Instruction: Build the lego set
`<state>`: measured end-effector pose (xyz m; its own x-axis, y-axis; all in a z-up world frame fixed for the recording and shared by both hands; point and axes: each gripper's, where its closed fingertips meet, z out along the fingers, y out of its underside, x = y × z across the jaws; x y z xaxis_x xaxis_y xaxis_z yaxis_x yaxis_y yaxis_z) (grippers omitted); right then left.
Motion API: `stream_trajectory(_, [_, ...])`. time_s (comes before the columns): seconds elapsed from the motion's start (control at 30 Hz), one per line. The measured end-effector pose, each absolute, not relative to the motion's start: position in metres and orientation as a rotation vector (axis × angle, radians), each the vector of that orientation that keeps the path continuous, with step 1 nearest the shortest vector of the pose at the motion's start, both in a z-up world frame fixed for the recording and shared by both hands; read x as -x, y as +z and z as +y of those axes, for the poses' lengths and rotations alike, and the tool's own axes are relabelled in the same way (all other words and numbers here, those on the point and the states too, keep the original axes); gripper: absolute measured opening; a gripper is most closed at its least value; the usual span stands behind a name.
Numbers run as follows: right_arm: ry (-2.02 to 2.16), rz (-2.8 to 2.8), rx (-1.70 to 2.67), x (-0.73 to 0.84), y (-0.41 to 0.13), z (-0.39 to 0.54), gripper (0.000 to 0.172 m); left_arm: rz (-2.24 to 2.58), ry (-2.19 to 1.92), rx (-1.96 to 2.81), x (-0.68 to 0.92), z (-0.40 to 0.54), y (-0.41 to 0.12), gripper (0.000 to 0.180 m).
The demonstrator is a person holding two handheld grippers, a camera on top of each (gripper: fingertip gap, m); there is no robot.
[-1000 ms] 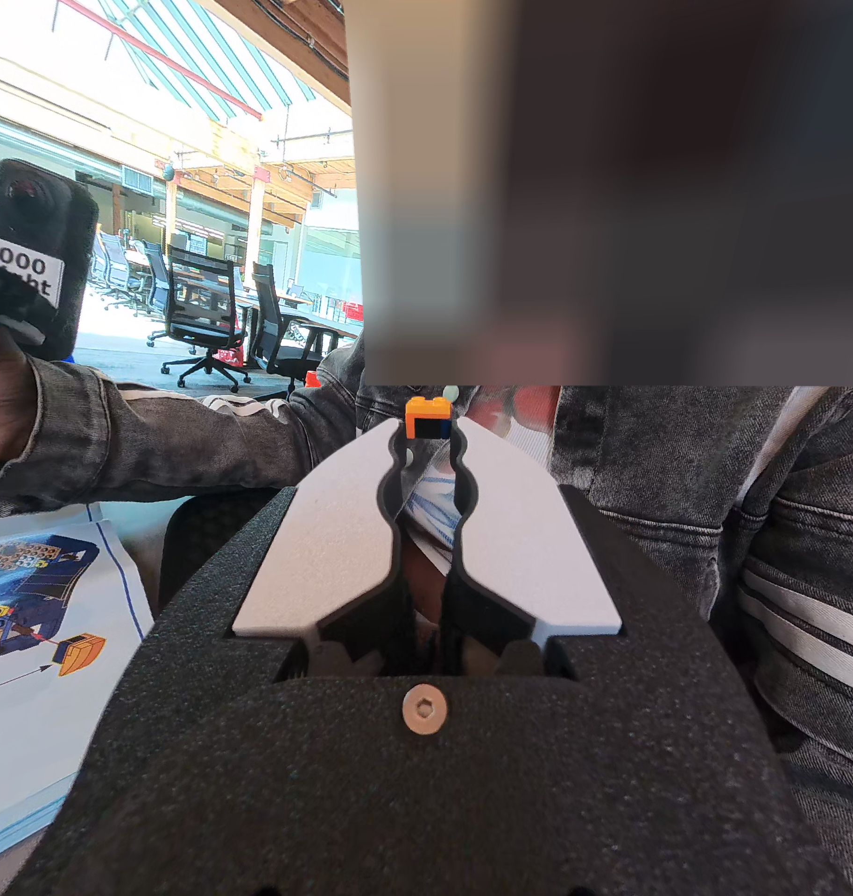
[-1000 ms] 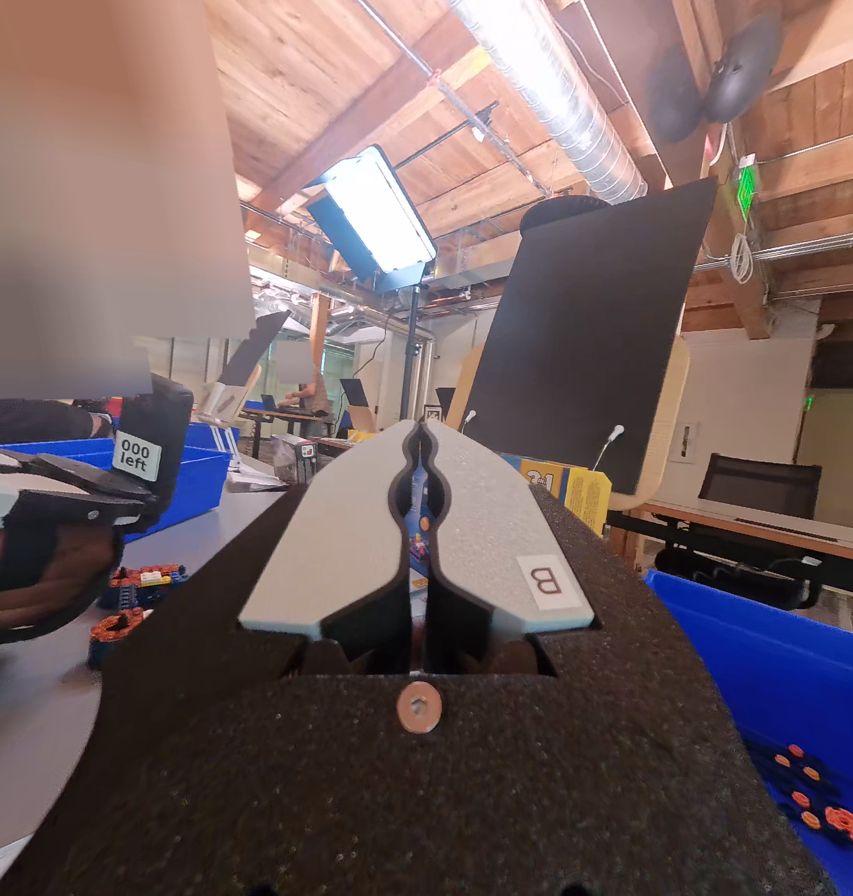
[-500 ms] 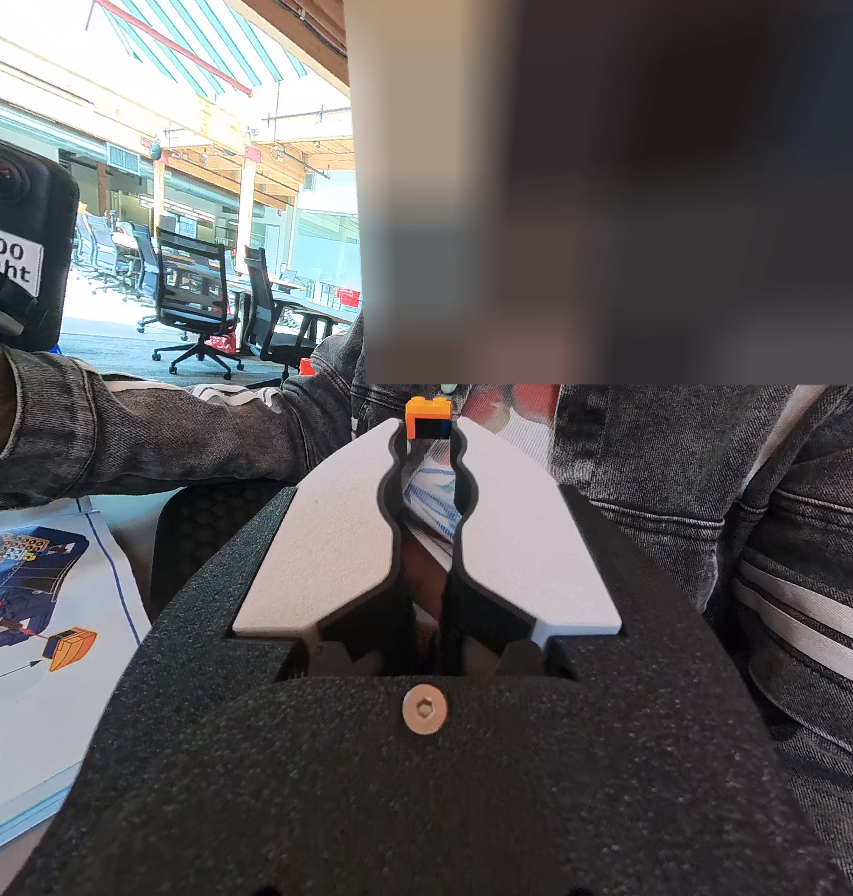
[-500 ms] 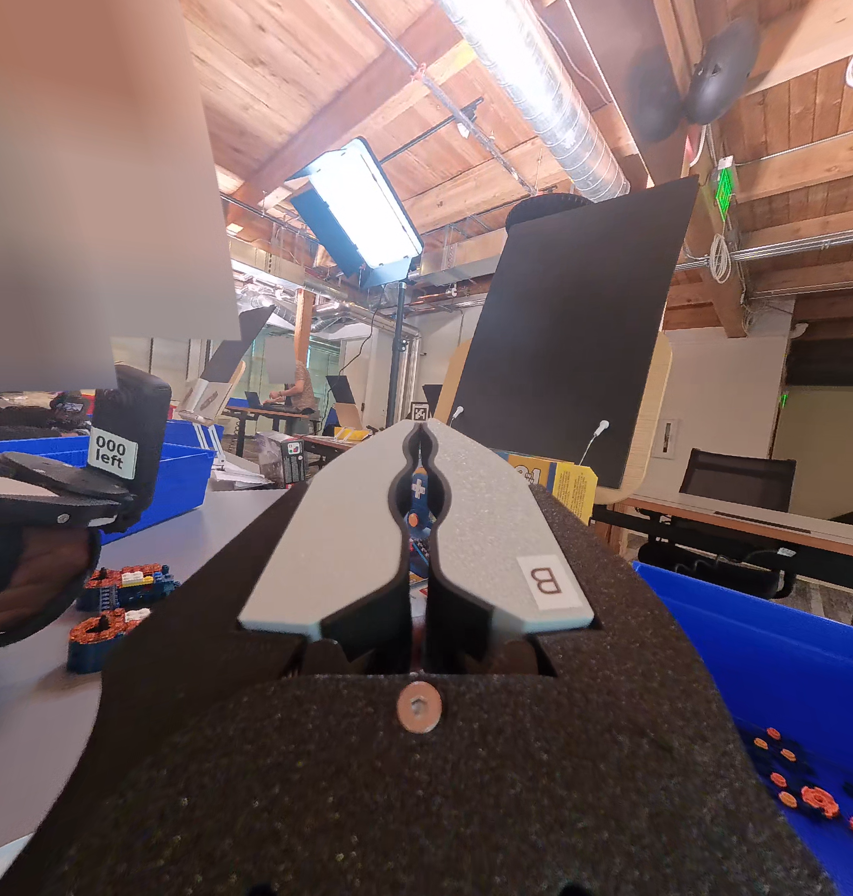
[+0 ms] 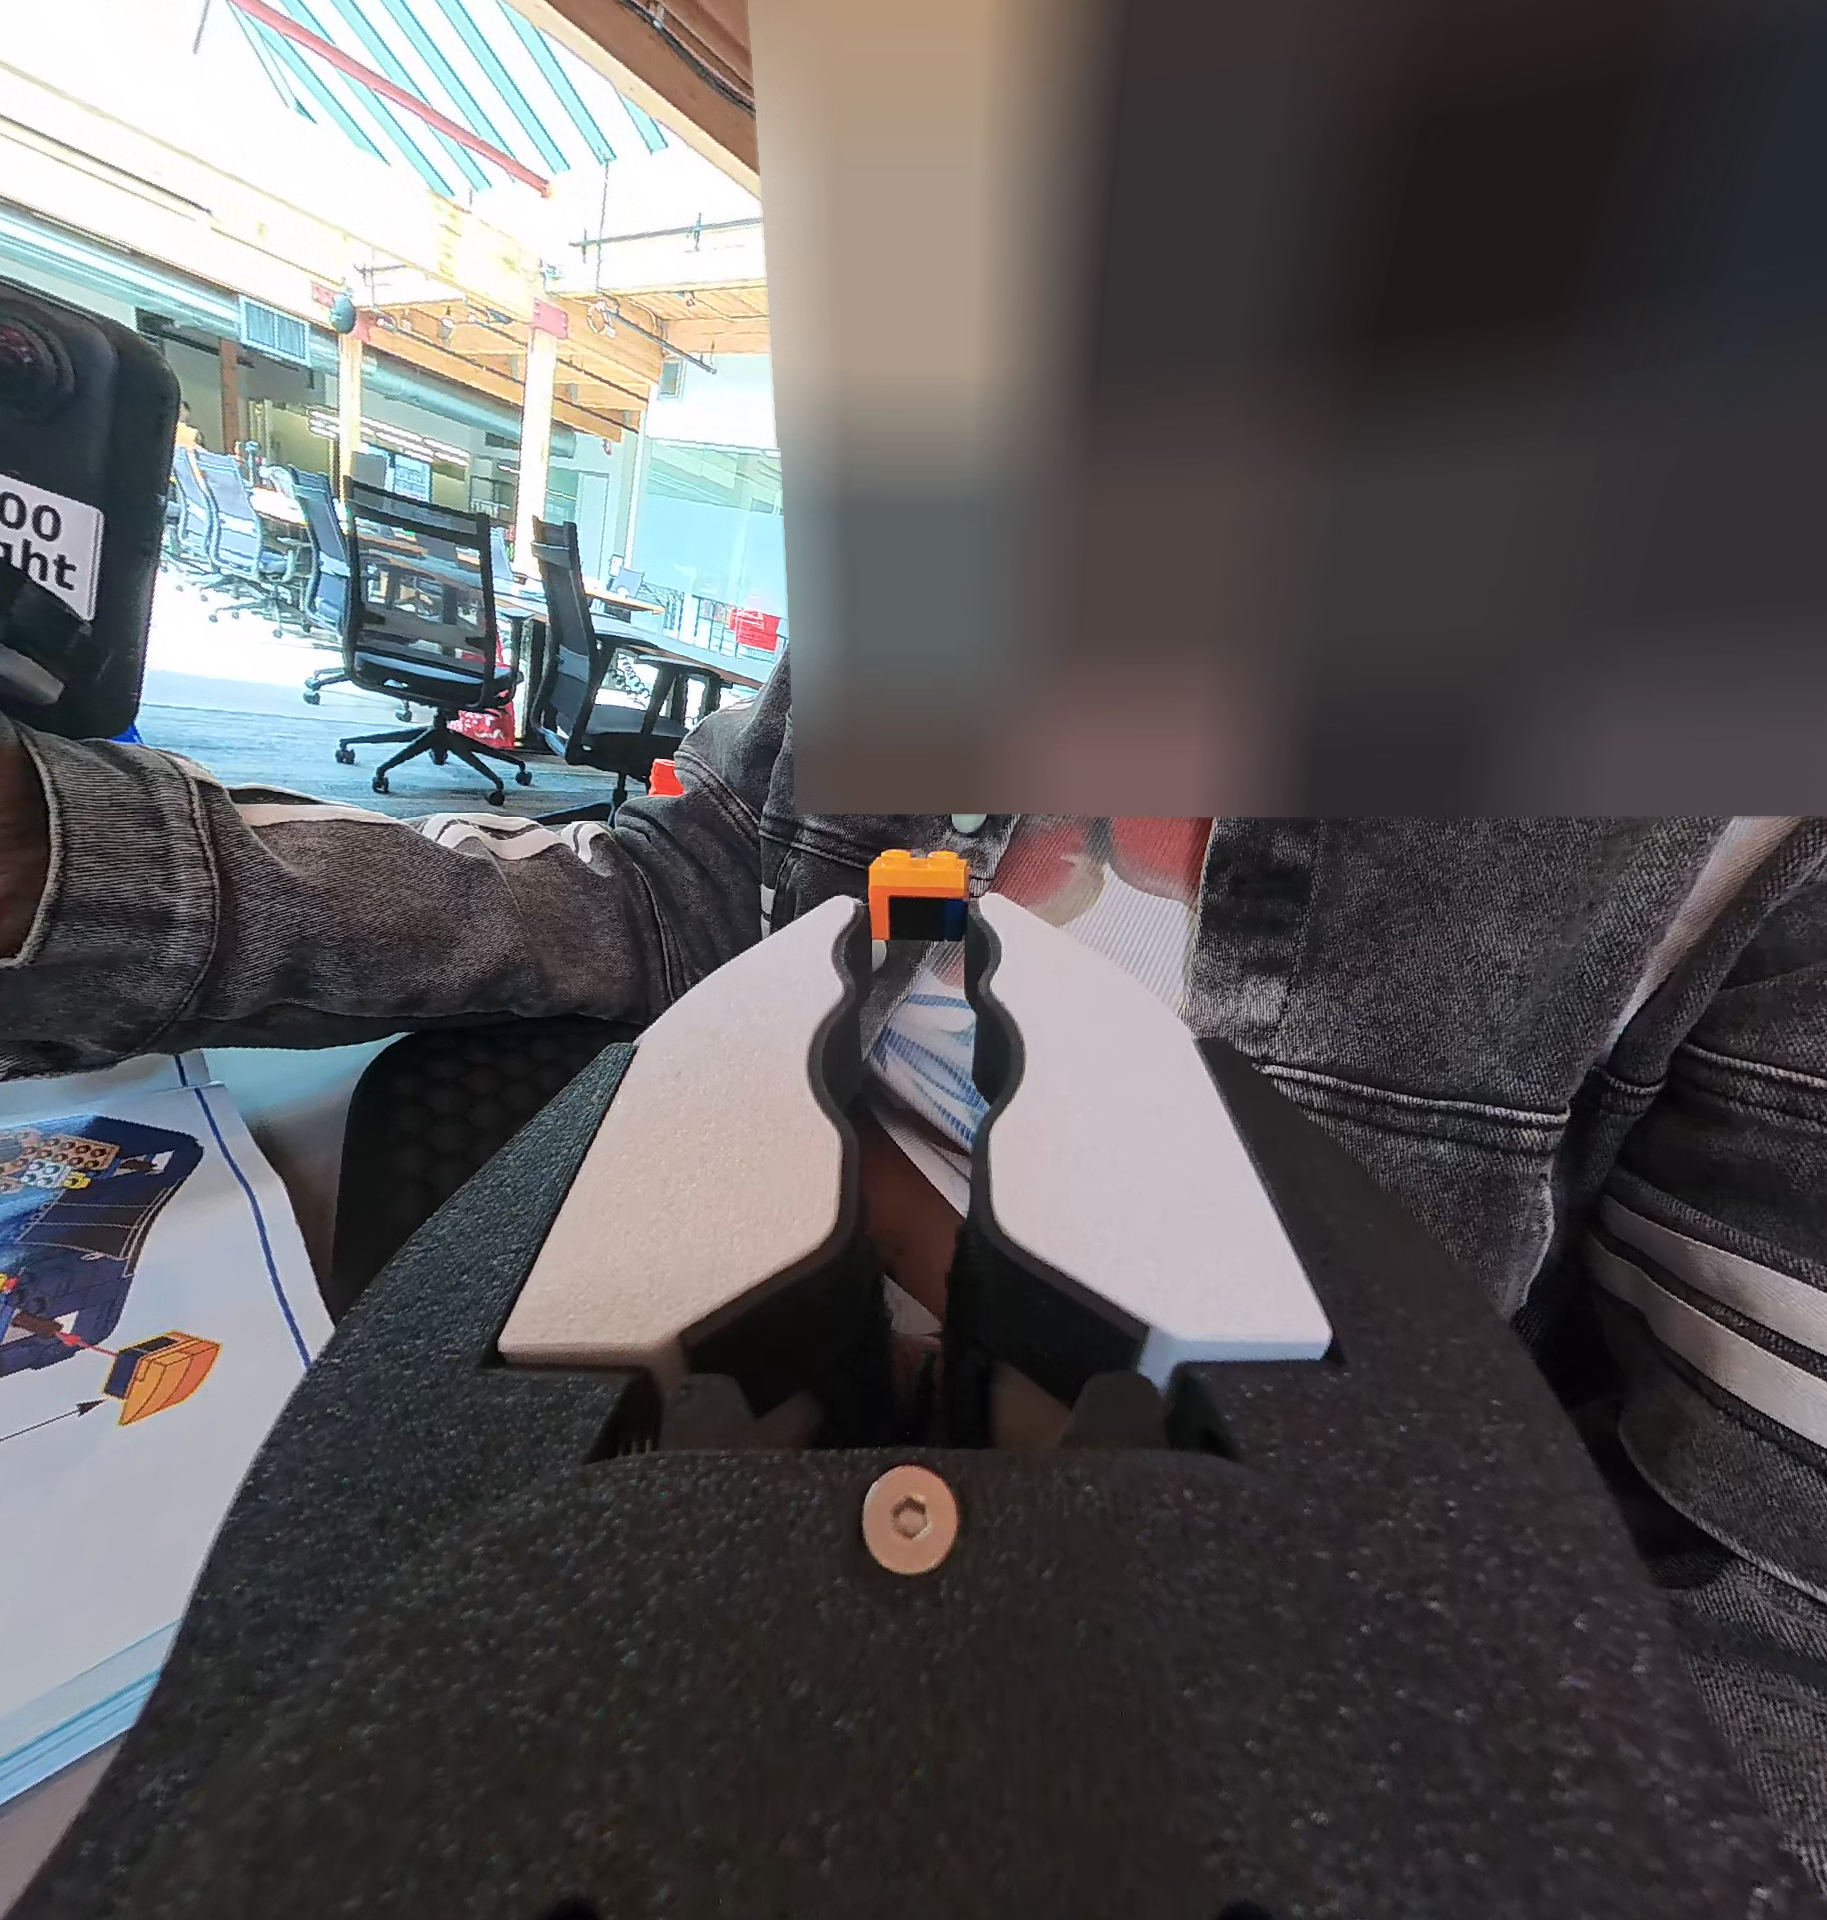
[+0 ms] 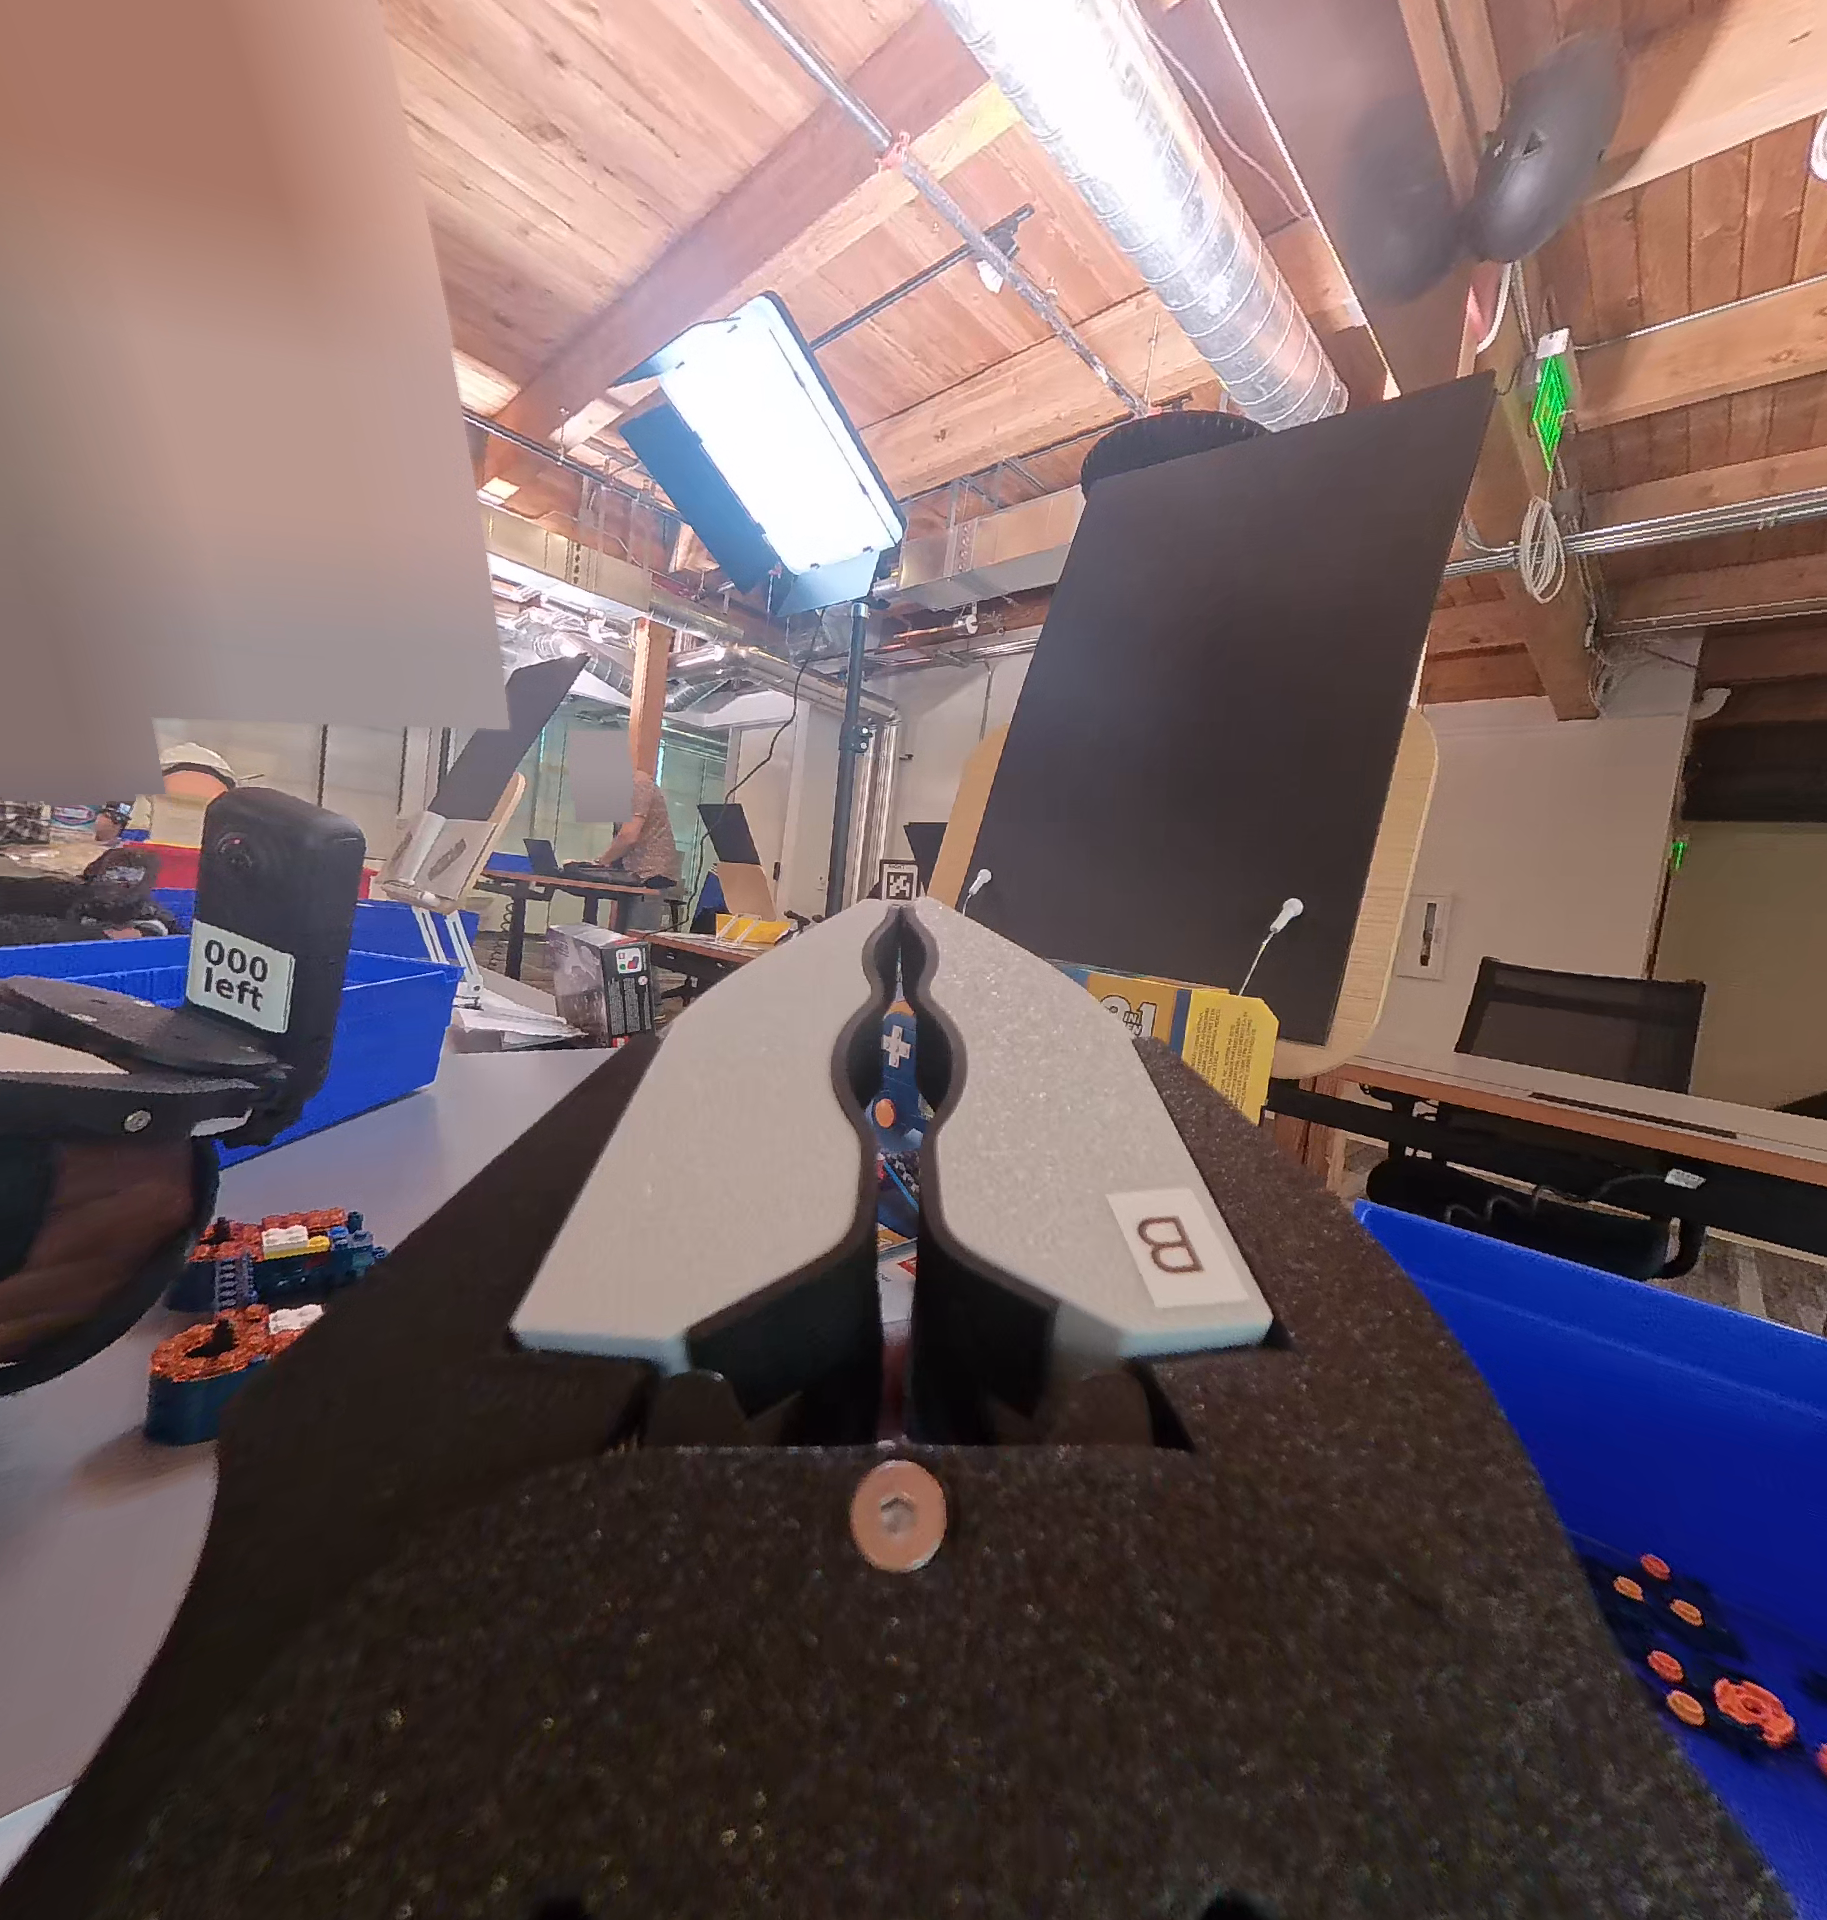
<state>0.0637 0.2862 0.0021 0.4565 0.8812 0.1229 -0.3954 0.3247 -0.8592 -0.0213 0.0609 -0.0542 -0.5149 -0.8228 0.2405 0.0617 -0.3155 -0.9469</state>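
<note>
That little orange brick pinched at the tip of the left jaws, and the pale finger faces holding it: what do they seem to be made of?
The orange brick looks like hard moulded plastic: smooth, slightly glossy, with crisp studs on top and a dark blue piece beneath. The fingers of the left gripper look matte and finely grained, perhaps printed plastic or dense foam; the look leaves that open.
</note>
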Motion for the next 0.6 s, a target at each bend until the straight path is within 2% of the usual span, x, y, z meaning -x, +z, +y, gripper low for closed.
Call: stream_trajectory(0.6, [0.925,-0.665,0.873,-0.0632,0.0018,0.2863,0.000,1.295,-1.887,1.010,0.0224,0.0654,-0.0559,0.016])
